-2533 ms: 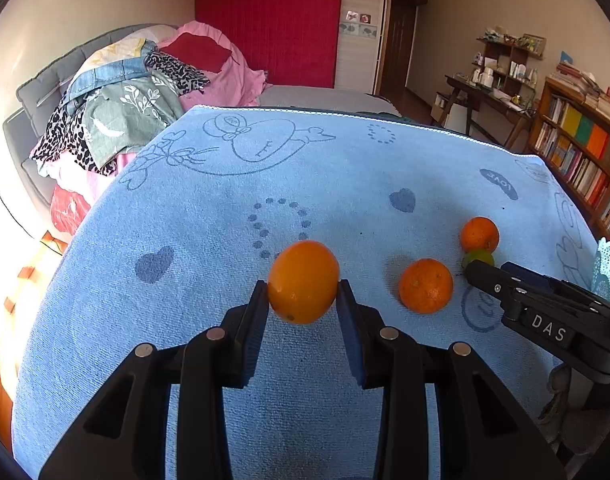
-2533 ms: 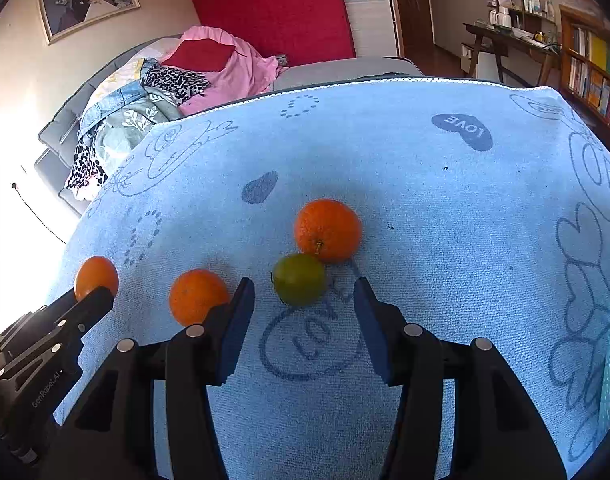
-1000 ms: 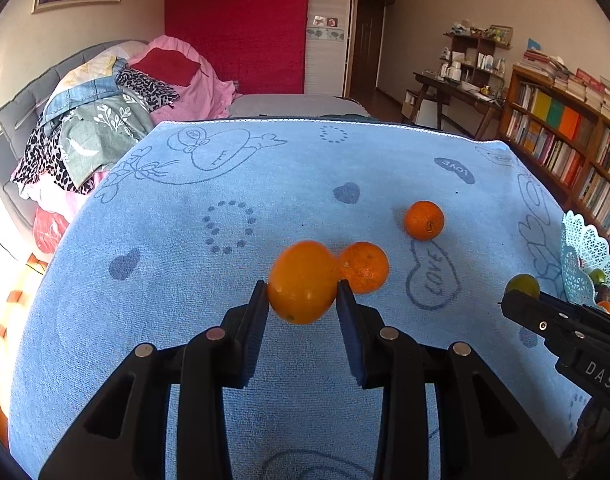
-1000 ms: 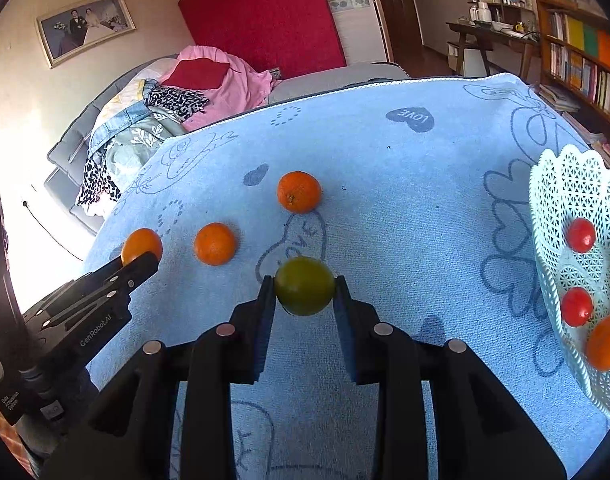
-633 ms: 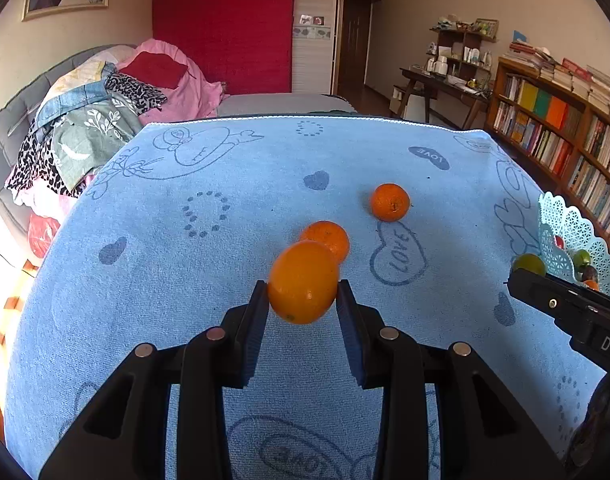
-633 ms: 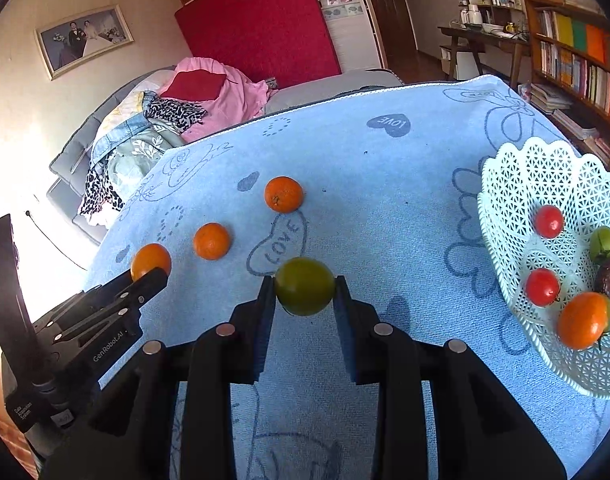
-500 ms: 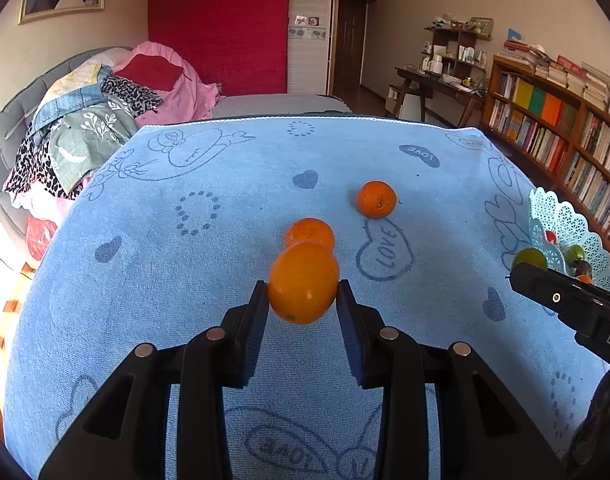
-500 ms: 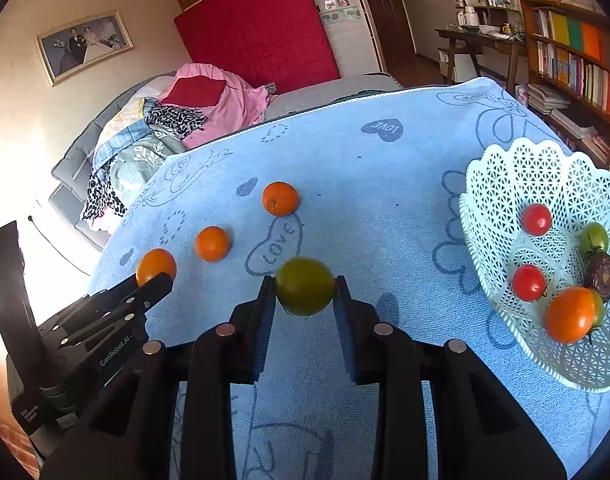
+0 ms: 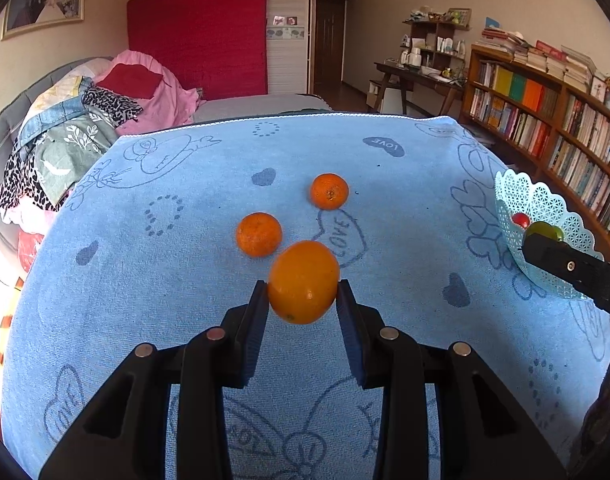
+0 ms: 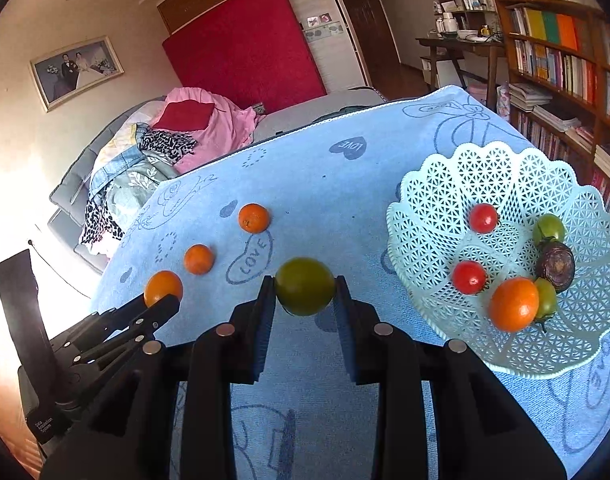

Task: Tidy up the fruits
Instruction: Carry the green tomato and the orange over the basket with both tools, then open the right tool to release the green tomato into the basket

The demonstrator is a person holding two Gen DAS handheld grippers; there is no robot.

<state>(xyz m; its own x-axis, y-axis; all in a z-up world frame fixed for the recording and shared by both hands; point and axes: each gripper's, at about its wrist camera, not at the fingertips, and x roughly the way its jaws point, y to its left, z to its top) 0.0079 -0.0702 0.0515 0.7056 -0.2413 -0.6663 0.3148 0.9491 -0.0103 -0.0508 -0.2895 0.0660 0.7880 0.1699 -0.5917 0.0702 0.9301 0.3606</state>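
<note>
A blue printed cloth [image 9: 153, 288] covers the tabletop. A pale lattice basket [image 10: 457, 184] stands near the right edge and contains two red fruits, an orange fruit, green fruits and one dark fruit. The left gripper [image 9: 303, 300] is clamped on a large orange [image 9: 303, 281], held clear of the cloth. The right gripper [image 10: 304, 294] is clamped on a green fruit [image 10: 304, 286], just left of the basket. Two small oranges [image 9: 259, 234] [image 9: 329, 191] lie near the cloth's centre, apart from each other.
</note>
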